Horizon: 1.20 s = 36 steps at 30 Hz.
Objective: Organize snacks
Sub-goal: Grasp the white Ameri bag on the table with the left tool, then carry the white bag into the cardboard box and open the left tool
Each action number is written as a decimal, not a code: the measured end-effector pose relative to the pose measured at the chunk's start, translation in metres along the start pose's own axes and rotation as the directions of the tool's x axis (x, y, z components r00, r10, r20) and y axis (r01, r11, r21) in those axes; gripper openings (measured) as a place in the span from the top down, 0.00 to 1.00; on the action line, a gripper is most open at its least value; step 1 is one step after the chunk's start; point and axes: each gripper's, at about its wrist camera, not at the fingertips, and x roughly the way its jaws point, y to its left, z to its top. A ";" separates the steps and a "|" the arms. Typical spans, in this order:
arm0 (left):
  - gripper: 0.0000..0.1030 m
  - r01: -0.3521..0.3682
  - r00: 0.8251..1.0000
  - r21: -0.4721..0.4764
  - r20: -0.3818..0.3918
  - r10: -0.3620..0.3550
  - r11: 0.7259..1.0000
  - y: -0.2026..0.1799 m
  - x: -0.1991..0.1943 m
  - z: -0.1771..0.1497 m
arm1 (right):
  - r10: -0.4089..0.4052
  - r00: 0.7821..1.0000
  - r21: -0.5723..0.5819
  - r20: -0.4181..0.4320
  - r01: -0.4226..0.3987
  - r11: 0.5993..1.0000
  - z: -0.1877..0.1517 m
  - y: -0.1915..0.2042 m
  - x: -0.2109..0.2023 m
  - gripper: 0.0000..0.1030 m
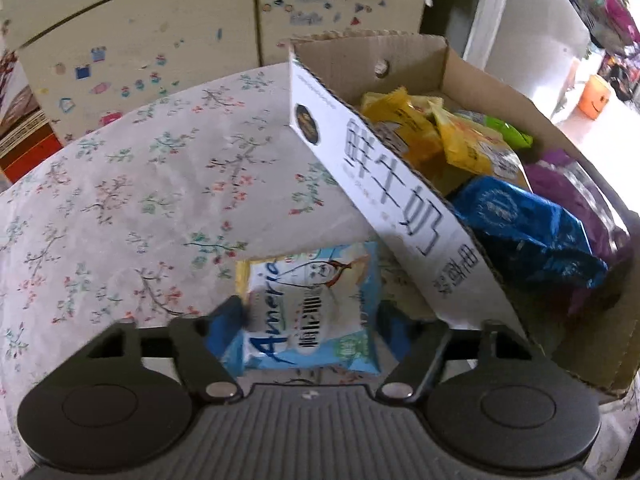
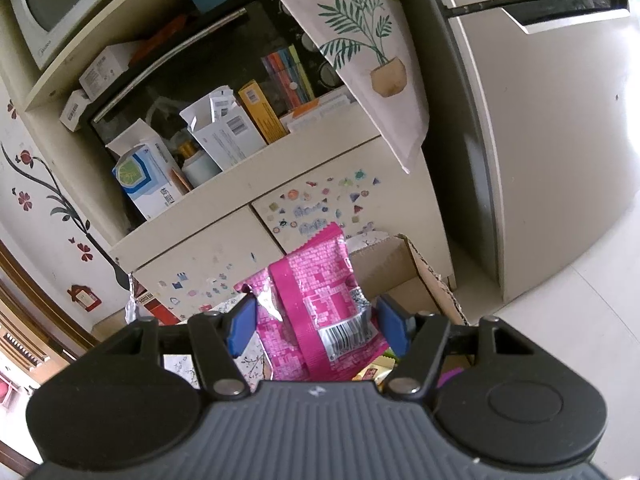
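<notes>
Two grippers are in use. The left gripper (image 1: 312,320) is closed around a pale blue snack packet (image 1: 310,304), its blue pads (image 1: 230,324) set against the packet's side edges; the packet lies on the flowered tablecloth (image 1: 120,200), just beside the cardboard box (image 1: 400,184). The right gripper (image 2: 316,324) is clamped on a pink snack packet (image 2: 316,300), held upright above the box's near corner.

Both packets are judged light, soft and crinkly, with slick film; a hold across the sealed side edges is thought safer than across the puffed middle, and hard squeezing may crush the contents.

"Ameri…" is read on the blue packet; the rest is cut off. A barcode is seen on the pink one. Large Chinese characters are printed on the box's white side. Yellow, blue, purple and green packets are already inside.
</notes>
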 end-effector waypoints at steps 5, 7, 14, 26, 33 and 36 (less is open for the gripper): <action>0.44 -0.004 0.999 -0.102 0.041 0.008 0.995 0.017 -0.014 0.007 | 0.002 1.000 -0.002 0.000 -0.002 1.000 0.000 0.001 0.001 0.36; 0.46 -0.013 0.997 -0.123 0.076 0.023 0.992 0.021 -0.023 0.012 | 0.000 1.000 0.002 0.003 0.000 1.000 0.000 0.000 0.000 0.36; 0.53 0.000 0.989 -0.200 0.144 0.029 0.980 0.032 -0.040 0.024 | -0.003 1.000 0.009 0.001 0.003 1.000 0.000 -0.001 0.000 0.36; 0.52 -0.067 0.995 -0.227 0.057 0.082 0.972 0.035 -0.018 0.011 | 0.000 1.000 0.009 -0.007 0.000 1.000 0.000 -0.002 0.002 0.36; 0.85 -0.051 0.994 -0.357 0.070 0.081 0.933 0.060 -0.020 0.002 | 0.002 1.000 0.010 -0.003 -0.002 1.000 0.001 -0.001 0.002 0.36; 0.85 -0.009 0.989 -0.387 0.131 0.064 0.922 0.062 -0.036 0.010 | 0.002 1.000 0.011 -0.002 -0.002 1.000 0.001 -0.001 0.001 0.36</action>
